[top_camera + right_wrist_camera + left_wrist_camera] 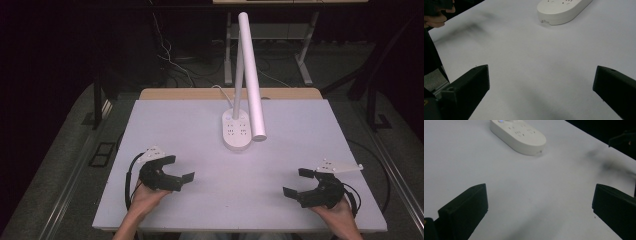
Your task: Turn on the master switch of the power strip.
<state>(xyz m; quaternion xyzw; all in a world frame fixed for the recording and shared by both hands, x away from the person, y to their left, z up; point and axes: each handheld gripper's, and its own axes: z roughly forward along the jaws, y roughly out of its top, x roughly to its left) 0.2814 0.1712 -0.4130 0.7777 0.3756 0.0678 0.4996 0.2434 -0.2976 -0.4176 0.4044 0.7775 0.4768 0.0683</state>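
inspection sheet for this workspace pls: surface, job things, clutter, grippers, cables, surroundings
Surface: white table, bare near both grippers.
Job's things: white desk lamp, its oval base at table centre, apart from both grippers.
Clutter: nothing seen.
Grippers: left gripper and right gripper both open, empty, low at the near edge.
Cables: white lamp cord runs off the back edge; a black cable trails from the left gripper.
Surroundings: dark floor, desk legs behind.

Dark room (grey floor (60, 150))
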